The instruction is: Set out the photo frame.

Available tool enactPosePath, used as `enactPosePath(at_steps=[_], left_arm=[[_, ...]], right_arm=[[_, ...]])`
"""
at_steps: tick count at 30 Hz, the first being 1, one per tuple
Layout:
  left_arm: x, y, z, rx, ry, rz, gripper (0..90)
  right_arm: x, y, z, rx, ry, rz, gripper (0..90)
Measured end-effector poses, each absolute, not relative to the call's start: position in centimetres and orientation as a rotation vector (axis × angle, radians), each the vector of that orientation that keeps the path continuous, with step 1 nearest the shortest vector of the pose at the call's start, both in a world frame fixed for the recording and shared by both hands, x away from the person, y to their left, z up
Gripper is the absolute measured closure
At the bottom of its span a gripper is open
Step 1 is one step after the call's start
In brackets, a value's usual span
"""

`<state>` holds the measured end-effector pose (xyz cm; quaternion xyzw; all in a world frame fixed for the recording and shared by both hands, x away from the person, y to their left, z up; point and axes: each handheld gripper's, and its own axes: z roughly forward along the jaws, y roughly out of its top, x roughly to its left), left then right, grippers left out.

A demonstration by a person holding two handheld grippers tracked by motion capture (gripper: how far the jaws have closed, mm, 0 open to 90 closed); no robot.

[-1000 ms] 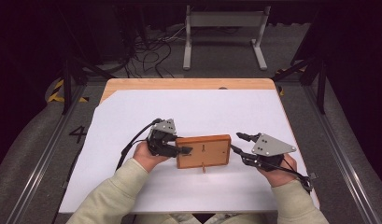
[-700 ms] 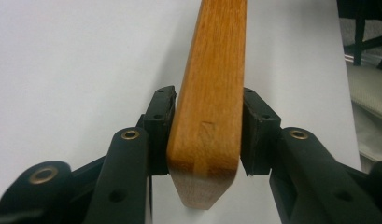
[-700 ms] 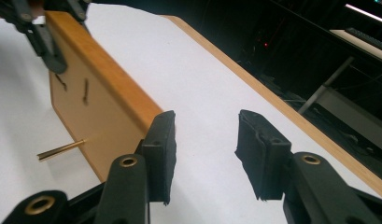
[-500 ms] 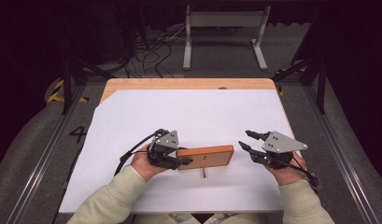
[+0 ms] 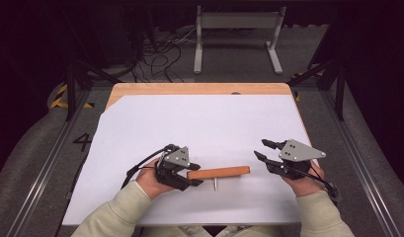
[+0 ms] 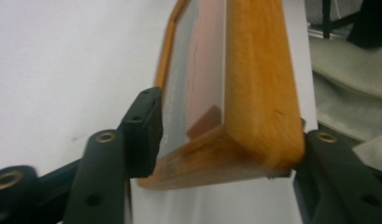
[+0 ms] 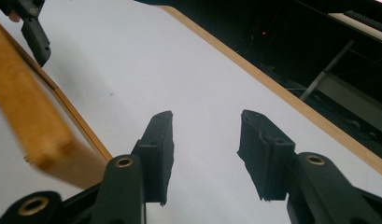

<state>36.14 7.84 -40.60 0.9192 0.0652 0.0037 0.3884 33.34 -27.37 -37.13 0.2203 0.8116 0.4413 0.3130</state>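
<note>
Partly hidden: wooden frame (image 6: 254,107) behind left claw (image 6: 226,154).

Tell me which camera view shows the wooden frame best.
The left gripper view: the frame is close up, on edge, showing its wooden rim and inner panel. The high view gives a thin orange bar on the table; the right gripper view catches a blurred end.

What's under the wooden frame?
The wooden frame stands on its edge on the white sheet, which covers most of the wooden table. A small metal peg sticks out low. The strip beneath its edge is hidden.
</note>
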Motion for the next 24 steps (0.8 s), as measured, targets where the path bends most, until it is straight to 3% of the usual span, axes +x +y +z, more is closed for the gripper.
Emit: enactPosePath(at_steps=[12,24], left_arm=[[36.3,9.6,-40.3,2.301,0.211,-0.045,39.6],[35.7,14.3,-38.8,2.185,0.263,-0.044,32.3]], right_arm=[[33.6,-27.3,-37.6,0.590,2.176,1.165,53.3],[33.9,-27.2,-39.0,0.680,2.357,1.070,75.8]])
